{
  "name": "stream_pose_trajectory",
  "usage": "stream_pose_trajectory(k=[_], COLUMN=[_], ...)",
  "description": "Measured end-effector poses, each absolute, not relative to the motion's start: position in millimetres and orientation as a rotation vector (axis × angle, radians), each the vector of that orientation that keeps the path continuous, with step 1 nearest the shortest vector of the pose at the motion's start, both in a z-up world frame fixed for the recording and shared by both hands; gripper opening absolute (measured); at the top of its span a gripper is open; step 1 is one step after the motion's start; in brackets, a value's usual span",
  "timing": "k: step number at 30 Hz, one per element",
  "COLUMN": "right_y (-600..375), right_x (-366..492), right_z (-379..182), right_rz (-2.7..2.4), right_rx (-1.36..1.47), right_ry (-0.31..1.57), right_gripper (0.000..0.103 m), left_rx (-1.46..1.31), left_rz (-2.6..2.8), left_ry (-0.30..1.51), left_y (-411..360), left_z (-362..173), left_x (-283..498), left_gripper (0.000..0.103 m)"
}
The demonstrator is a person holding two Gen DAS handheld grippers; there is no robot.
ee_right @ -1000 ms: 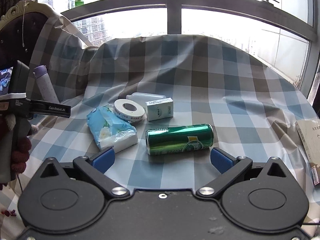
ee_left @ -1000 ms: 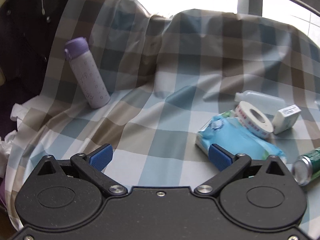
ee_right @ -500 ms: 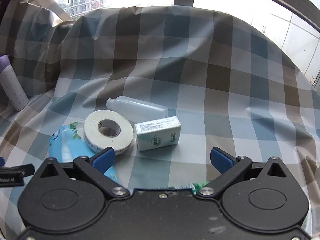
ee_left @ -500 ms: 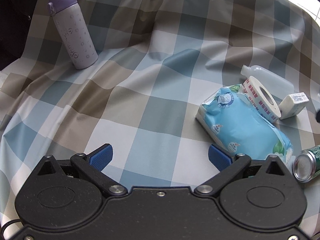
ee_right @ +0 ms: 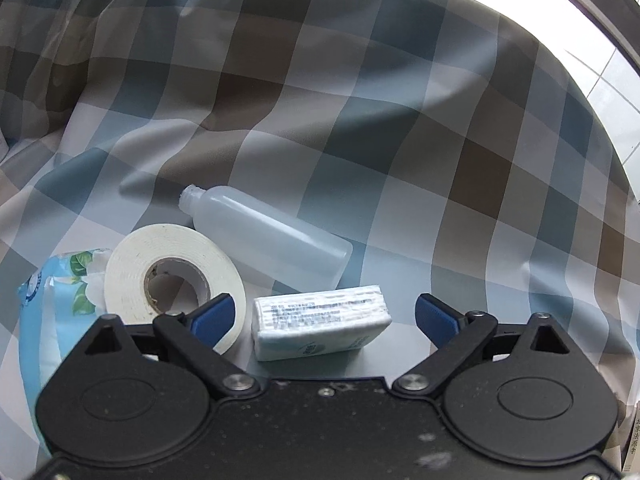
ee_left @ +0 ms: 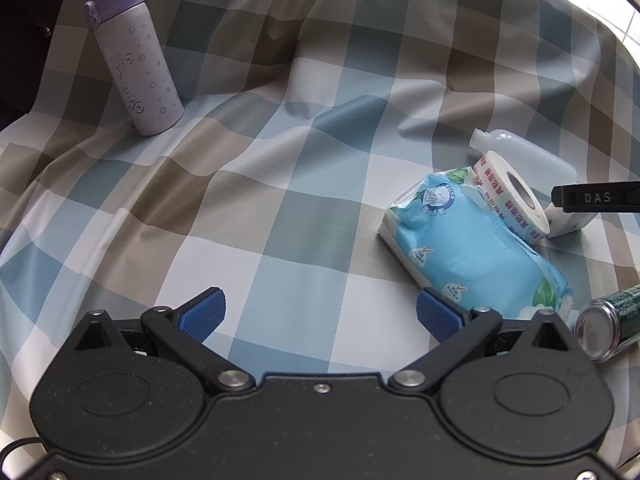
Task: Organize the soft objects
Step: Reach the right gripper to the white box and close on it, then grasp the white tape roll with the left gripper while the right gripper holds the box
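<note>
**Checked cloth, tongs closing in on the small tissue pack**

Left wrist view: the left tongs point(ee_left: 320, 312) stand wide open and empty above bare checked cloth point(ee_left: 280, 200). Near the cloth's right edge lies the big blue tissue pack point(ee_left: 472, 256), with a tape roll point(ee_left: 516, 196) leaning on its far end and a clear plastic bottle point(ee_left: 524, 156) on its side just behind. A green can point(ee_left: 608, 328) lies at the near right corner, and a purple-lidded flask point(ee_left: 136, 60) stands upright at the far left. One finger of the other tongs reaches in from the right edge, over the small pack.

Right wrist view: the right tongs point(ee_right: 324, 316) are open and grip nothing; their jaws have just been closing a little. Between the blue pads sits the small white tissue pack point(ee_right: 320, 324), flat on the cloth, the tape roll touching or just beside its left end; the left pad overlaps the roll.

The step in hand looks like the approach to that small pack. Next move probably calls for lowering further, keeping the left pad clear of the roll, then squeezing gently.
</note>
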State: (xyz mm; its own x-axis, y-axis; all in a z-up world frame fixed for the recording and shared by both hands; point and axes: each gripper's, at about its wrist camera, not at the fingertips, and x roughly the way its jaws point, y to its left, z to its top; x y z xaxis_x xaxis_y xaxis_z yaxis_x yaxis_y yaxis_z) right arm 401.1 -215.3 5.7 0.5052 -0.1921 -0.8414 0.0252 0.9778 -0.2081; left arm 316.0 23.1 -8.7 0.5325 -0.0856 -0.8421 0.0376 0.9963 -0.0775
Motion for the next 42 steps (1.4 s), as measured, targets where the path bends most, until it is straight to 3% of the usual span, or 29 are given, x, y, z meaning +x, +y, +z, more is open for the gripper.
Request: stream_pose_trajectory(k=[8, 11, 23, 31, 42], right_y=[-232.4, -234.6, -290.5, -343.3, -322.5], right_x=[409.4, 410.7, 381.0, 289.6, 170.6], right_z=[-4.8, -5.5, 38.7, 73.7, 55.2], right_rz=[-0.151, -0.136, -0.369, -0.506, -0.478], right_rx=[-0.079, -0.043, 0.062, 0.150, 0.279], right_ry=[1.088, 1.103, 1.018, 0.913, 0.882], right_gripper=[0.089, 0.075, 0.074, 0.074, 0.075], left_rx=[-0.051, -0.053, -0.051, -0.047, -0.040], left_rz=[-0.083, -0.084, -0.079, -0.070, -0.061], left_ry=[1.005, 1.009, 1.019, 1.021, 0.987], left_y=[22.3, 22.1, 23.6, 22.7, 21.4], left_z=[-7.7, -8.6, -12.9, -13.7, -14.1], left_x=[315.0, 315.3, 314.7, 313.7, 308.1], left_gripper=[0.099, 0.099, 0.099, 0.099, 0.099])
